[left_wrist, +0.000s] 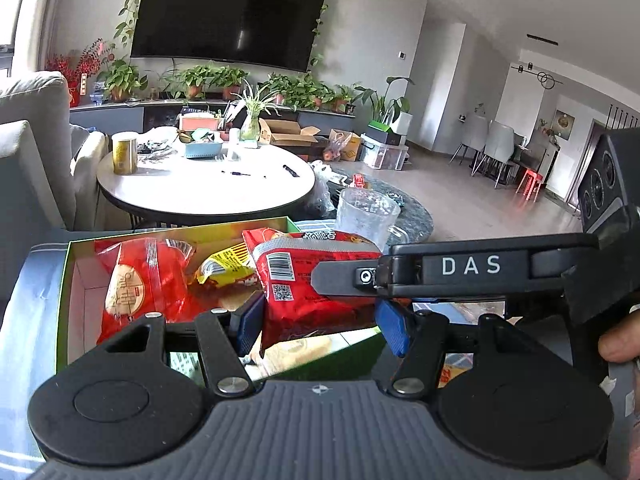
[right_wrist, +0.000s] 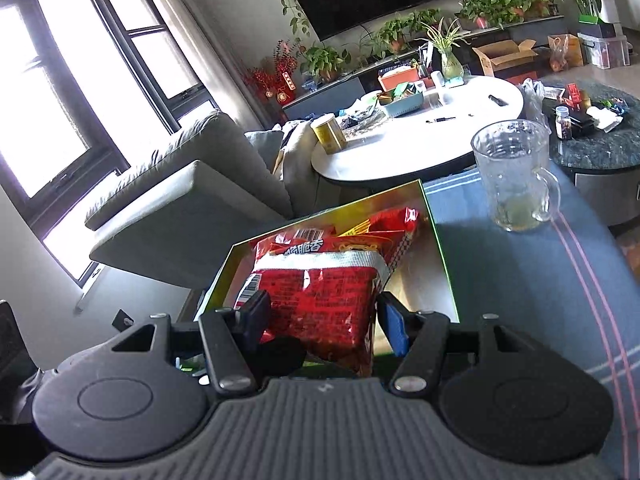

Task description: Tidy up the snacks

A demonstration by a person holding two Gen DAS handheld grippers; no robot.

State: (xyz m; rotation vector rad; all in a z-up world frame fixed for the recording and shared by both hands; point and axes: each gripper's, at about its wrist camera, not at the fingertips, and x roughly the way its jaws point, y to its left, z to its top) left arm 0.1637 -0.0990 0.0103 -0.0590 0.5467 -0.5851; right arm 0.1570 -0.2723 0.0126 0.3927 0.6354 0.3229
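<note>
Red crinkled snack packet point(left_wrist: 316, 280) pinched from both sides, above the open green box point(left_wrist: 64, 304) of other snacks on the blue cloth: left gripper point(left_wrist: 320, 326) tilted downward, blue pads partly closed against the packet's lower end, right gripper point(right_wrist: 320, 326) coming in from three o'clock in the left wrist view, its black finger point(left_wrist: 348, 278) laid flat across the packet's upper edge. Seen from the right wrist, also angled down, jaws nearly closed on the same packet point(right_wrist: 320, 300), with a clear glass pitcher point(right_wrist: 514, 176) at two o'clock. Thumb of a hand point(left_wrist: 620, 344) just visible at four o'clock.
</note>
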